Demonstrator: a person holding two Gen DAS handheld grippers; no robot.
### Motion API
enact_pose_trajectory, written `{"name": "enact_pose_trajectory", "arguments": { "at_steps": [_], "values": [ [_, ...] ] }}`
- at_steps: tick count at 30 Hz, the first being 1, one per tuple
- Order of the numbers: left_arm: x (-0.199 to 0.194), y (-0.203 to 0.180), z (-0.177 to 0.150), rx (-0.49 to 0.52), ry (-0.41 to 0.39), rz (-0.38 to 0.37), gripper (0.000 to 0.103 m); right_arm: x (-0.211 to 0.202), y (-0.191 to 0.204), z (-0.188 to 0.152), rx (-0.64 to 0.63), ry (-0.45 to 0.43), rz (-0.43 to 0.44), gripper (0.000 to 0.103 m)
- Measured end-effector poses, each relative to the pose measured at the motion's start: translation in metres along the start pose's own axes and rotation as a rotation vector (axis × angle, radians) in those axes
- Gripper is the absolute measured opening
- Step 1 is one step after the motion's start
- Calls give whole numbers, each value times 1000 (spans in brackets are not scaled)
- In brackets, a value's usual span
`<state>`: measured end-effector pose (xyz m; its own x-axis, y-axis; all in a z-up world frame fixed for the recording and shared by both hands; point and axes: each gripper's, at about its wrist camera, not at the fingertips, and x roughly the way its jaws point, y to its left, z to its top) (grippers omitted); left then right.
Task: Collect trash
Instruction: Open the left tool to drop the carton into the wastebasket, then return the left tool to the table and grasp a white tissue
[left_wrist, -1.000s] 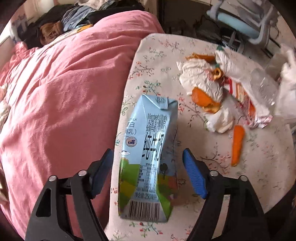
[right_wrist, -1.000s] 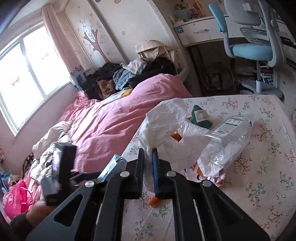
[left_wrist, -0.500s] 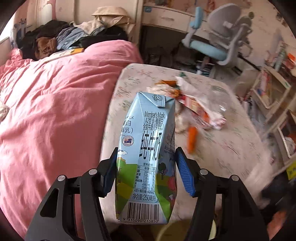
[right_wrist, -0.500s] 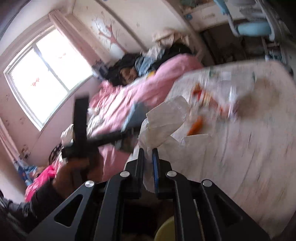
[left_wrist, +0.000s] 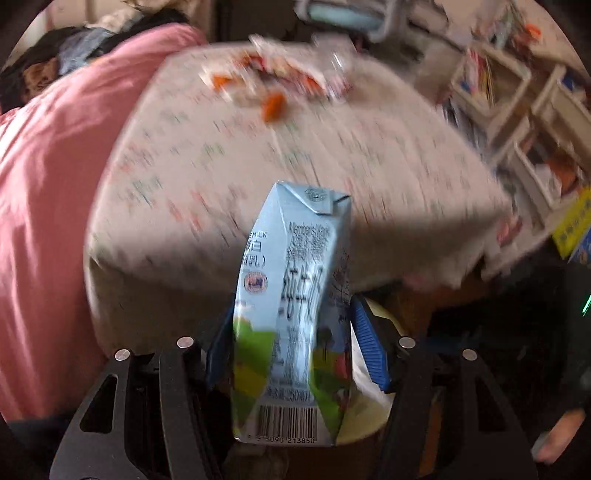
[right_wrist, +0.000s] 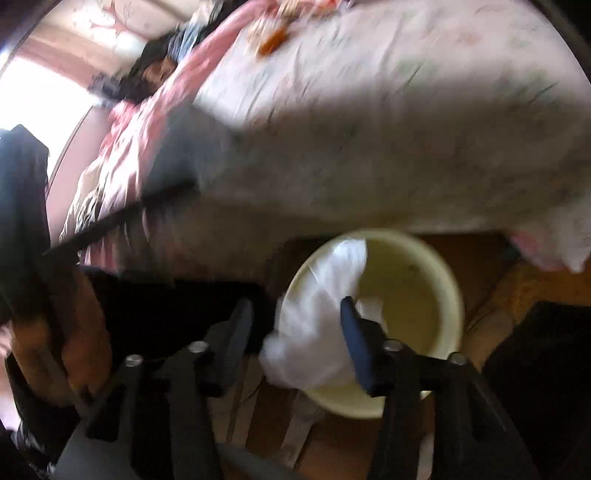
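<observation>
My left gripper (left_wrist: 291, 332) is shut on a light-blue milk carton (left_wrist: 291, 314), which stands upright between the blue pads just off the table's near edge. Behind the carton's foot shows the pale yellow bin (left_wrist: 369, 413). My right gripper (right_wrist: 295, 306) hangs over that bin (right_wrist: 454, 295), and its jaws are opening. A crumpled white plastic bag (right_wrist: 317, 317) sits loose between them, drooping over the bin's rim. Orange peels (left_wrist: 273, 105) and wrappers (left_wrist: 295, 70) lie blurred at the far end of the floral-clothed table (left_wrist: 258, 166).
A pink-covered bed (left_wrist: 48, 184) runs along the table's left side. White shelves (left_wrist: 517, 129) stand at the right and a desk chair (left_wrist: 343, 11) at the back. The bin stands on a wooden floor (right_wrist: 480, 251) below the table edge. A hand (right_wrist: 74, 332) shows at the left.
The left jaws closed on the carton and lifted it off the table toward the near edge. The right gripper swung down over the bin and its jaws opened, releasing the white bag.
</observation>
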<state>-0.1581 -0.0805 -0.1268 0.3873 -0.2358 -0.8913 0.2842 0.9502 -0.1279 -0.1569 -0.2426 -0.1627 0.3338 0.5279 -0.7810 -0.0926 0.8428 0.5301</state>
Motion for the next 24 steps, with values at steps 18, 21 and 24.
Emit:
{"name": "enact_pose_trajectory", "arguments": {
  "at_steps": [18, 21, 24],
  "values": [
    [-29, 13, 0, -60, -123, 65, 78, -34, -6, -7, -6, -253, -158, 73],
    [-35, 27, 3, -124, -151, 57, 79, -35, -7, -12, -18, -249, -166, 74],
    [-38, 34, 5, -170, -171, 49, 80, -32, -5, -11, -24, -244, -173, 74]
  ]
}}
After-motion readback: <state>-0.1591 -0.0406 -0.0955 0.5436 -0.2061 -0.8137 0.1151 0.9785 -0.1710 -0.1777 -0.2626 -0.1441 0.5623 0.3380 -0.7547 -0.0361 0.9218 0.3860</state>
